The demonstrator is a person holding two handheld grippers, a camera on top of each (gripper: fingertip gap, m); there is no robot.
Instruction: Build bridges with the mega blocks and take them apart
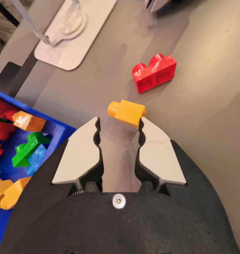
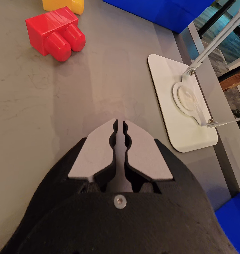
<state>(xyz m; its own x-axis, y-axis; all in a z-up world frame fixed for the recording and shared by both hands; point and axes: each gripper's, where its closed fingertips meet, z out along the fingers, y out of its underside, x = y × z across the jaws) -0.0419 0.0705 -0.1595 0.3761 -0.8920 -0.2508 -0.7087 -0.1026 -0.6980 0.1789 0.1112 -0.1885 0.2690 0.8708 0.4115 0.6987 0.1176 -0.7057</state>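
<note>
The left tongs (image 1: 119, 121) are standing wide open over the grey tabletop (image 1: 78, 88), gripping nothing. A small yellow one-stud block (image 1: 127, 113) is lying on its side right at their tips, its stud pointing left; its near corner is sitting against the tip of the right-hand finger (image 1: 142, 123), while the other finger is standing clear of it, so the block is not being squeezed. Beyond it and a little to the right, apart from it, a red two-stud block (image 1: 154, 73) is lying tipped over on the tabletop with its hollow underside facing the tongs. To the left, a blue bin (image 1: 57, 127) is holding a jumble of red, green, orange, yellow and clear blue blocks. A white stand base (image 1: 75, 41) is sitting farther back.

The right tongs (image 2: 120, 121) are hovering over a bare patch of tabletop, nearly closed, with only a narrow slit between the tips and nothing in it. From there the red block is lying well off to the upper left, studs toward the tongs, with a yellow block (image 2: 64, 4) just behind it.
</note>
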